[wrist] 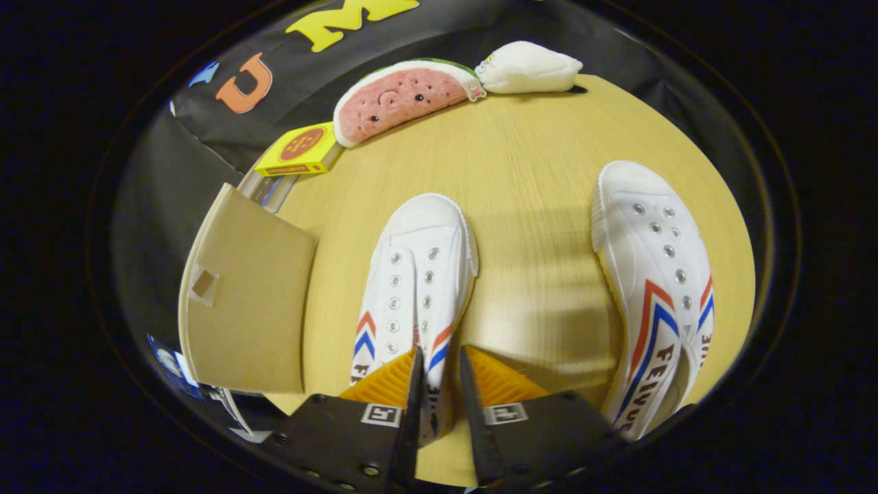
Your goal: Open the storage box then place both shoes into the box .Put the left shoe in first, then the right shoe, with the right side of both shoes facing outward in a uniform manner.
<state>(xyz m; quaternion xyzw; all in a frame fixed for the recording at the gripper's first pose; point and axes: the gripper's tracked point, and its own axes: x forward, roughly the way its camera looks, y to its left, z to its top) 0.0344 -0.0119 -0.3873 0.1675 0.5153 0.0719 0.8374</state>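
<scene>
gripping with our gripper (439,374) the right wall of the near left shoe (418,281) between both fingers, other shoe (658,274) well apart at right, open storage box (247,302) flap just left, watermelon plush (401,96) far on table (542,165)

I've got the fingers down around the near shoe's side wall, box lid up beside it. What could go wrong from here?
1. The gripper spans only the thin side wall of the near shoe; the soft canvas may fold or slip when lifted.
2. The raised cardboard flap stands close beside that shoe, so a swing could knock it.
3. The other shoe lies apart on the table; mixing up left and right would break the order.
</scene>
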